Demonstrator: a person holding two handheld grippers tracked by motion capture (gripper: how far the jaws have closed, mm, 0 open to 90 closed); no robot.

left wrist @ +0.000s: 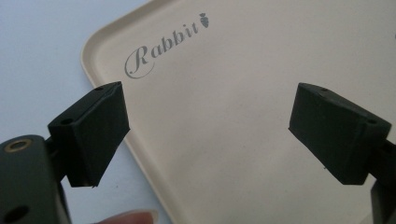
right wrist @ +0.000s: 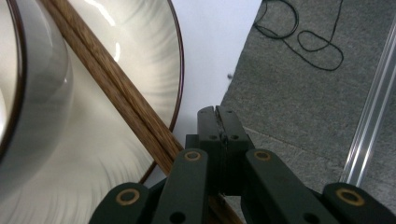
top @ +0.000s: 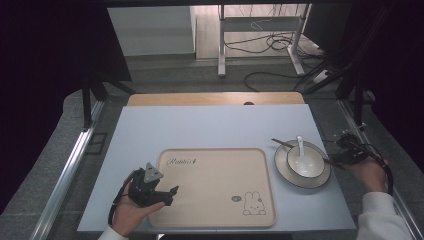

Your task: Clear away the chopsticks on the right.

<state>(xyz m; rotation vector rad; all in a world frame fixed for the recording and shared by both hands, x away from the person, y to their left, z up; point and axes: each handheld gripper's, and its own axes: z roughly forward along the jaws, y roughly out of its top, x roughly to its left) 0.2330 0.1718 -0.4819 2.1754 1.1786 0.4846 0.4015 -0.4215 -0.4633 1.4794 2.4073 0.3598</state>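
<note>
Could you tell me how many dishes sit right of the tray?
2: a plate on the table beside the tray, and a bowl standing on that plate.

chopsticks' (right wrist: 116, 88) near end hidden under right hand-held gripper (right wrist: 218, 122), bowl (right wrist: 32, 93) cut off at frame edge

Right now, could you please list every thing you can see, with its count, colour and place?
Tray: one, beige, with "Rabbit" print and a rabbit drawing, near middle of the table.
Plate: one, pale with dark rim, right of the tray.
Bowl: one, white, on the plate.
Spoon: one, white, in the bowl.
Chopsticks: brown wood, lying across the plate.
Table: one, pale grey top.
Cables: several, black, on the floor beyond.
Left gripper: black, open, over the tray's left edge.
Right gripper: black, shut, beside the plate's right rim.
</note>
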